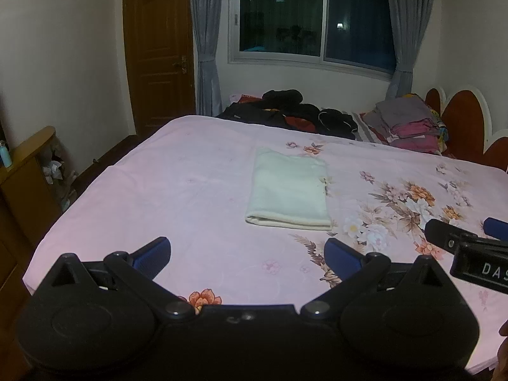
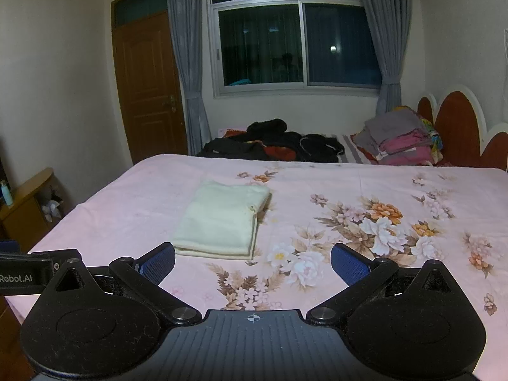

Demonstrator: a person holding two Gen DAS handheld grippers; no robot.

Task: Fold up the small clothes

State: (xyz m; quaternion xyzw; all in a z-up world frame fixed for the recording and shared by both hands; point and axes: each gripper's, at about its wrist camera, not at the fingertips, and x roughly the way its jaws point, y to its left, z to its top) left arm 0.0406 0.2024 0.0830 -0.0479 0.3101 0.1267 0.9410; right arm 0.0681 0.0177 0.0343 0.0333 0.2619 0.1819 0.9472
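1. Left gripper [image 1: 247,258] was held above the near edge of the bed, fingers spread wide, nothing between them (blue pads visible on both tips).
2. Right gripper [image 2: 253,265] was likewise over the near edge, fingers wide apart and holding nothing. Its tip showed at the right border of the left view, beside the left gripper, not touching it.
3. Sheet [image 1: 190,190] was pink, with a flower print toward the right side.
4. Cloth [image 1: 289,192] was pale cream, folded into a neat rectangle, and lay flat on the sheet just beyond both grippers, clear of the fingertips. Its folded edge faced the cameras; layered edges showed along its right side.
5. Dark clothes [image 2: 276,146] sat in a loose heap at the far edge of the bed.
6. Stack [image 2: 400,143] of folded grey and pink items was right of that heap, next to the headboard [image 2: 457,127].
7. Door [image 2: 146,89], curtains [image 2: 187,63] and dark window [image 2: 298,44] stood along the far wall.
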